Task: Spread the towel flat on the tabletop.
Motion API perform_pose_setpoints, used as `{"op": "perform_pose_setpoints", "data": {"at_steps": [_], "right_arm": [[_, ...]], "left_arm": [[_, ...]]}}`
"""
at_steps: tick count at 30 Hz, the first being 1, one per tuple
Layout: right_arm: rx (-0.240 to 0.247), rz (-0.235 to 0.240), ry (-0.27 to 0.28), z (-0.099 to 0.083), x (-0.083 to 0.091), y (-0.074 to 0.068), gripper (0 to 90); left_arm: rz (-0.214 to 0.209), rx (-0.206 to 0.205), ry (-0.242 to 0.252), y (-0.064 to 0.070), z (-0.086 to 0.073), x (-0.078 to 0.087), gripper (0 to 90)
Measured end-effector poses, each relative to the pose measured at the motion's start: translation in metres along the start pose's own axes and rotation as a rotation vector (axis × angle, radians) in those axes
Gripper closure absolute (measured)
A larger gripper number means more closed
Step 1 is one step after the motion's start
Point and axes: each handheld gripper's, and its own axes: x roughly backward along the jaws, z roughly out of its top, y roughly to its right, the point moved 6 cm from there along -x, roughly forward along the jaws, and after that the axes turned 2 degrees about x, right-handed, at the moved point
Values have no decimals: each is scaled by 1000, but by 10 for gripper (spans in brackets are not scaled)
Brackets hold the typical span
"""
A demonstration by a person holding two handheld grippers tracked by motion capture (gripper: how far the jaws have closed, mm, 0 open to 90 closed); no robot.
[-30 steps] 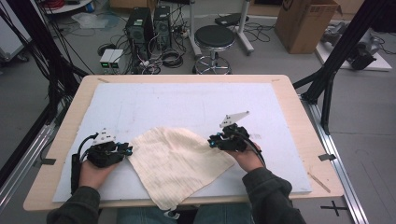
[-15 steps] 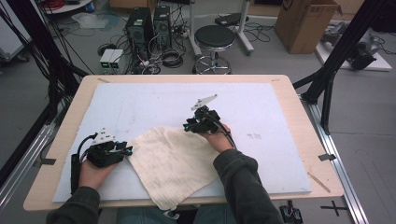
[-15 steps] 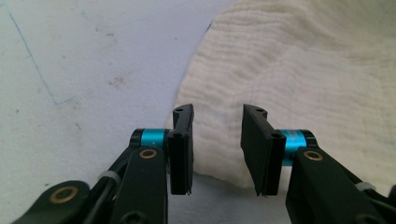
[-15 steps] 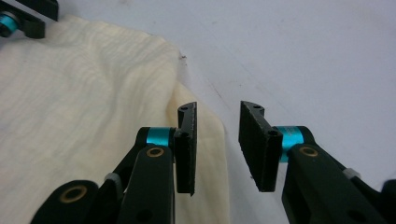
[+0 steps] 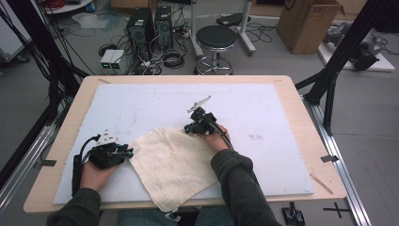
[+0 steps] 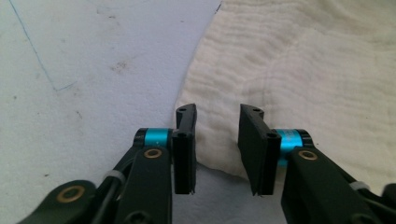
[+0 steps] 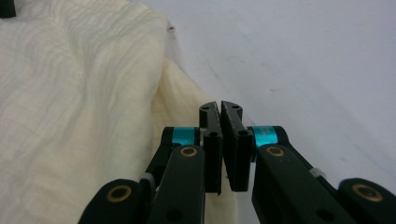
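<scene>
With the cream cloth lying flat near the front table edge, its far corner pinched in the right gripper (left gripper gapes over the near-left edge), a hasty pull could slip the thin fabric free.

Cream ribbed cloth; pale blue mat; black tongs with turquoise bands.

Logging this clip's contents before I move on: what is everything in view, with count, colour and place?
cloth: 1, cream, near middle of mat, overhanging the near edge
mat: 1, white, covers table
table: 1, light wood, centre
stool: 1, black, beyond table
computer towers: 2, black, floor at back
box: 1, brown cardboard, floor back right
left gripper: 1, black, open at cloth's left edge
right gripper: 1, black, shut at cloth's far corner
</scene>
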Motion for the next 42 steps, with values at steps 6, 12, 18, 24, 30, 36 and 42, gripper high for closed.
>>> {"op": "perform_pose_setpoints", "data": {"at_steps": [6,12,18,24,30,36,42], "right_arm": [[1,-52,55,1,39,6,873],[28,-49,91,-6,72,-5,872],[34,32,15,-37,69,-28,835],[21,81,9,-46,73,-36,712],[-87,27,99,-30,81,-12,610],[-197,34,25,-33,48,8,564],[-182,92,-46,-41,31,4,801]], "left_arm": [[-8,-16,-2,2,0,-1,823],[-31,-13,-5,3,0,-1,838],[-52,-17,-13,6,-1,1,833],[-55,-16,-14,6,-1,1,817],[-58,-20,-14,6,-2,1,811],[-64,-12,-2,6,-2,1,802],[-47,11,23,1,0,9,716]]}}
